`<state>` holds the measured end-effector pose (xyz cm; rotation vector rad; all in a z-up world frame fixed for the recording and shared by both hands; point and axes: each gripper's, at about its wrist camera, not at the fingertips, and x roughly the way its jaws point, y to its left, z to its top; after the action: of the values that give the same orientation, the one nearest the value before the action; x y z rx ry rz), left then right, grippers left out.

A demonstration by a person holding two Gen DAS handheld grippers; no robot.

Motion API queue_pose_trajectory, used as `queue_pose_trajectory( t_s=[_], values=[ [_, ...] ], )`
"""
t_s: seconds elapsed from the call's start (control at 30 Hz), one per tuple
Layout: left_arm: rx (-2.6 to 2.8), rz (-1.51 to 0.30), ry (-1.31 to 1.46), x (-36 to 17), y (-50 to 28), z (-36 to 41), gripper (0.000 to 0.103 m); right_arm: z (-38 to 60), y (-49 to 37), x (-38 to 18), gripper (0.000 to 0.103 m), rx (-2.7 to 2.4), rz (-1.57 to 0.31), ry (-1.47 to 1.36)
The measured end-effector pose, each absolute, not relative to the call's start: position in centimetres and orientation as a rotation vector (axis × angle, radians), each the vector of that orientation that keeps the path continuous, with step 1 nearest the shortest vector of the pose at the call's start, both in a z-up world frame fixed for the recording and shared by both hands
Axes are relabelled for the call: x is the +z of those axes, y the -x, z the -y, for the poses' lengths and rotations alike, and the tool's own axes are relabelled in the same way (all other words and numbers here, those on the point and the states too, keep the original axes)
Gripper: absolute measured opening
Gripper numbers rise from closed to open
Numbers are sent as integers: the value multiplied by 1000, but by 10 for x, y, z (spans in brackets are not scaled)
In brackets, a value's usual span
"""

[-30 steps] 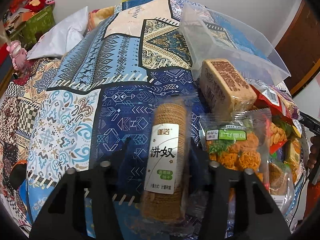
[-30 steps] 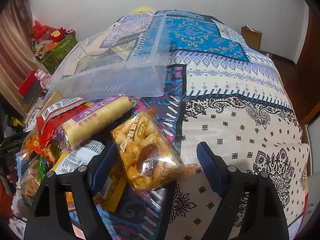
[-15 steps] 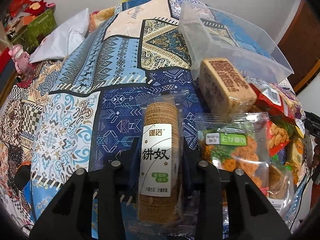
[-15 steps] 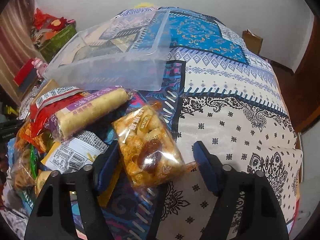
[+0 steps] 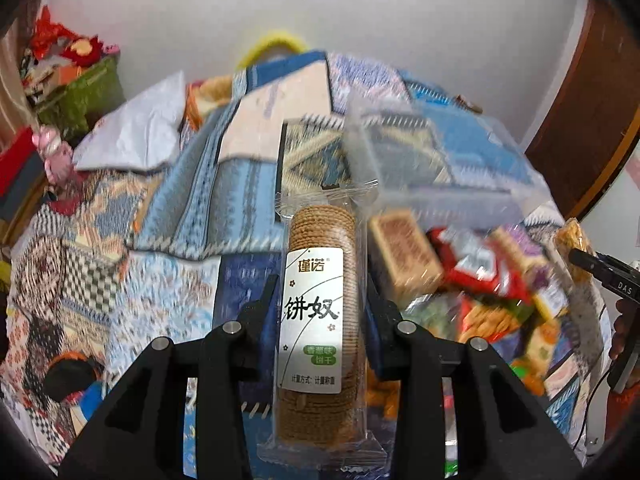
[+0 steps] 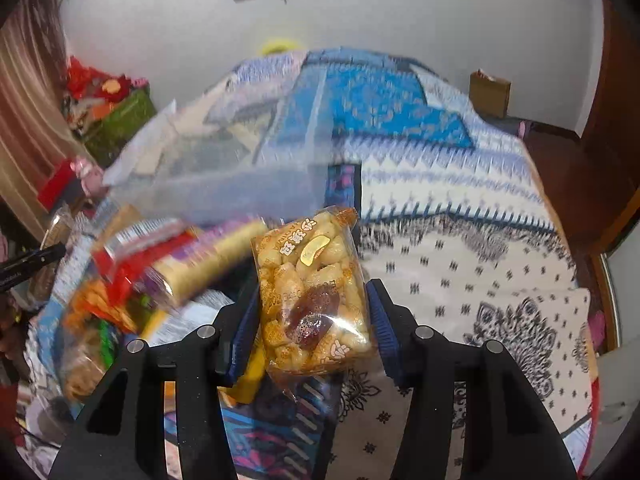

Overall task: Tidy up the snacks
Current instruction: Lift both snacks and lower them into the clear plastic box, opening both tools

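Note:
My left gripper [image 5: 320, 308] is shut on a clear sleeve of round brown biscuits [image 5: 316, 320] with a white label, held above the bed. My right gripper [image 6: 310, 312] is shut on a clear bag of orange puffed snacks [image 6: 312, 292], also lifted. A clear plastic bin [image 5: 436, 168] stands on the patterned bedspread beyond the left gripper; it also shows in the right wrist view [image 6: 224, 172]. A pile of snack packets [image 5: 484, 280] lies in front of the bin, with a long yellow roll pack [image 6: 204, 264] on top.
A brown block-shaped pack [image 5: 404, 256] lies beside the biscuits. A white pillow [image 5: 140, 128] and a green box [image 5: 80, 96] sit at the far left. A cardboard box [image 6: 490, 92] stands by the wall. A wooden door [image 5: 592, 120] is at the right.
Both grippers have closed on their packets and lifted them off the bed. The views have tilted up, showing more wall, and the background is blurred by motion.

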<state>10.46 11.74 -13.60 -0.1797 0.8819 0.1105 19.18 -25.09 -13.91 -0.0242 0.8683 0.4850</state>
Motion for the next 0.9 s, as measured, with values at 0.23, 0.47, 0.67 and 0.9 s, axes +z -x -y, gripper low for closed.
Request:
queue_pose_trajectory(
  t_s=[0.23,0.47,0.67,0.9],
  values=[
    [54,-802,175,-102,-130,-103,37,242,-197,-107,49,507,-780,-13],
    [12,-766,163,-83,-163,-86,37,225,-214,-91,49,531,-737,-54],
    [1,-770,135,-82,-197,-69,37,205,-234,-83,49,550,-708,-74],
    [-8,-789,124,-93,-232,-58,37,182,-261,-91,49,559,-724,-80]
  ],
)
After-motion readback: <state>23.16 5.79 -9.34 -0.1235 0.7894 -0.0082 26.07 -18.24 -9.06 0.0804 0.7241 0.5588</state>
